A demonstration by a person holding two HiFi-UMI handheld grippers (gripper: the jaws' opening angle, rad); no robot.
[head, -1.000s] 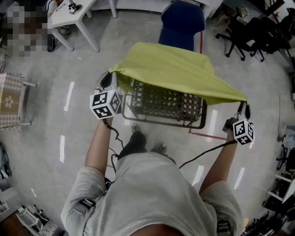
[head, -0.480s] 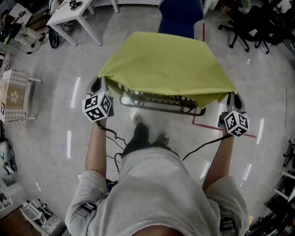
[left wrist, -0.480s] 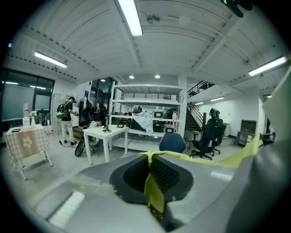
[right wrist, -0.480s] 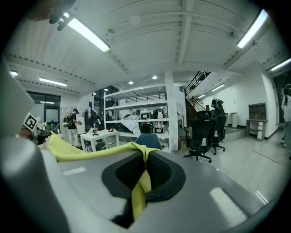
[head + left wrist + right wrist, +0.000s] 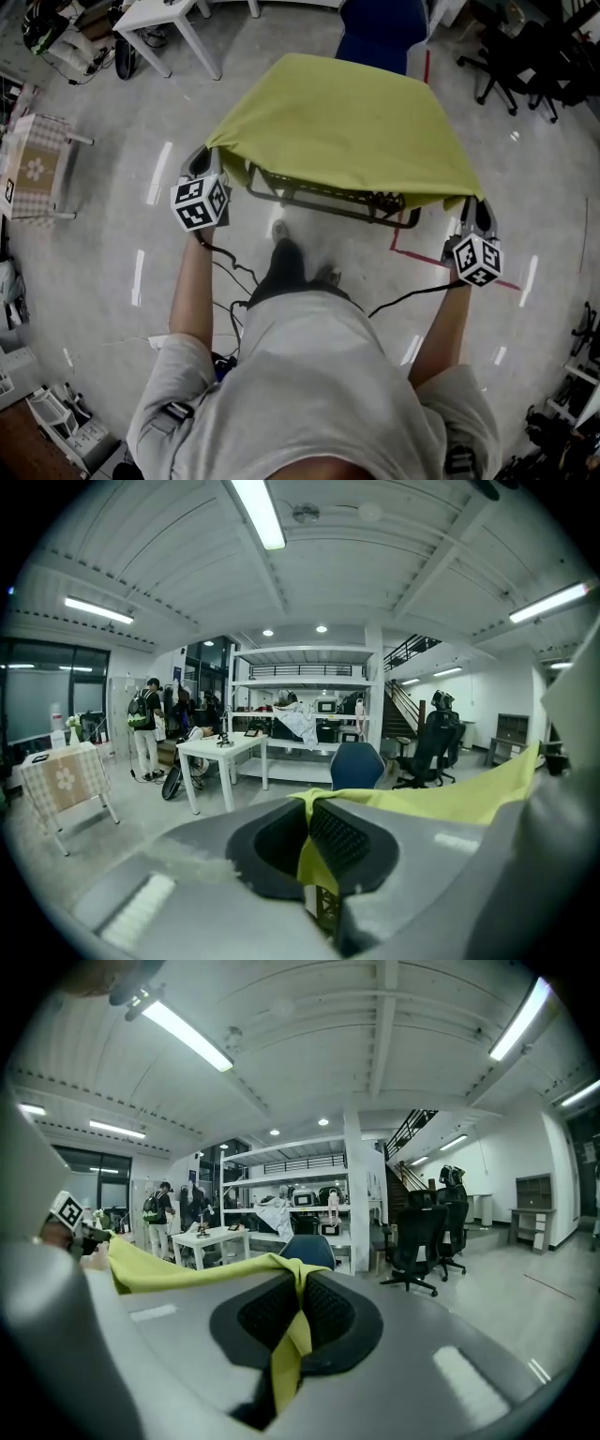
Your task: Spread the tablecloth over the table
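A yellow-green tablecloth lies draped over a dark metal table with a mesh top; only the table's near edge shows. My left gripper is shut on the cloth's near left corner, and my right gripper on the near right corner. In the left gripper view, the cloth runs off to the right from the shut left gripper, with a fold hanging below. The right gripper view shows the right gripper pinching the cloth, which stretches away to the left.
A blue chair stands just behind the table. A white table is at the back left, black office chairs at the back right. A small stand with a checked cloth is at the left. Cables trail on the floor by my feet.
The cloth has sunk and flattened over the table, hiding most of the mesh top. Both grippers have come down with its near corners.
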